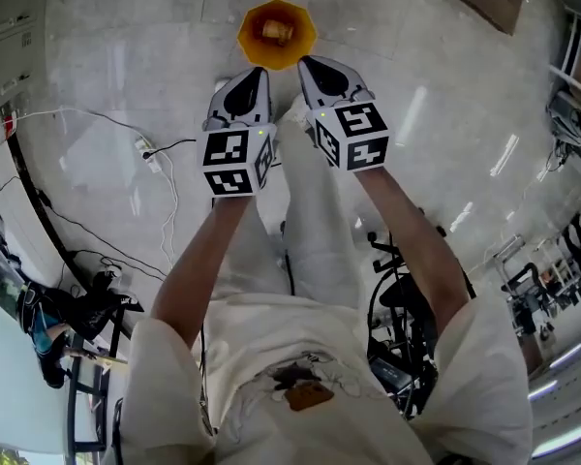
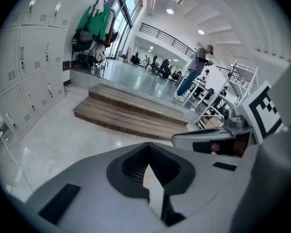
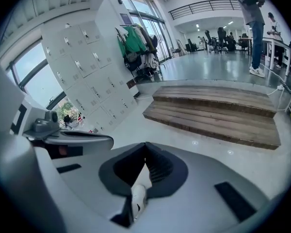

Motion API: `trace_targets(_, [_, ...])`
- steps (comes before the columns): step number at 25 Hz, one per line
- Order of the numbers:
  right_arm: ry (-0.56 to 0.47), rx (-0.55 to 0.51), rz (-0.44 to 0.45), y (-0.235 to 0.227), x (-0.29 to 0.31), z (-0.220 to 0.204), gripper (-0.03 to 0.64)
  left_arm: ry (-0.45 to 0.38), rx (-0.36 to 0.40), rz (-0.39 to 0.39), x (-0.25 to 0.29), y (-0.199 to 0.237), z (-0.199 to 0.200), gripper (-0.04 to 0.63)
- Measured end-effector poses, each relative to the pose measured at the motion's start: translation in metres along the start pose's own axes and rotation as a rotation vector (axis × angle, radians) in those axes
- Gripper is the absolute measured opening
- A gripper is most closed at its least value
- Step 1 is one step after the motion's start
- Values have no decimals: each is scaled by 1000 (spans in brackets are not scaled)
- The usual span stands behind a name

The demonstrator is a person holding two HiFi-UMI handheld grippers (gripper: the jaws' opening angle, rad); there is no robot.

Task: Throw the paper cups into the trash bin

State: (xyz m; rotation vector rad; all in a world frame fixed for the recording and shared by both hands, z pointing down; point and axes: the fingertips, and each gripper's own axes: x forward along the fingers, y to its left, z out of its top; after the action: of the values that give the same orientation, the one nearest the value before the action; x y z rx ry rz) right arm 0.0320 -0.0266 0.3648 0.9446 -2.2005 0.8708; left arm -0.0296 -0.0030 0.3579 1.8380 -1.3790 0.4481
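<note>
arms stretched forward; left claw [image 1: 259, 72] and right claw [image 1: 304, 63] pinched together, seemingly empty.

No readable writing in any view.

The cube with black-and-white square markers [image 1: 237, 163] on the left gripper [image 1: 260, 70] and the matching marker cube [image 1: 355, 136] on the right gripper [image 1: 305, 63] carry only blocky coded patterns, with no letters or digits. The white metal locker doors [image 2: 24, 57] bear small dark plates, too small to read. The cream short-sleeved shirt [image 1: 261, 356] has a brown printed graphic [image 1: 305, 390] on its front; no words can be made out in it.
</note>
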Motion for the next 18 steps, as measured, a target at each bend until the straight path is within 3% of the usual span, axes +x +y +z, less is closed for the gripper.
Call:
trace_targets(8, [-63, -77, 47, 70, -97, 59, 8, -44, 35, -34, -116, -49, 48, 5])
trace_targets(13, [-86, -103, 77, 92, -143, 90, 8, -76, -3, -45, -155, -76, 79, 6])
trace_targets(18, [-115, -90, 74, 104, -193, 107, 8, -108, 52, -114, -188, -112, 108, 5])
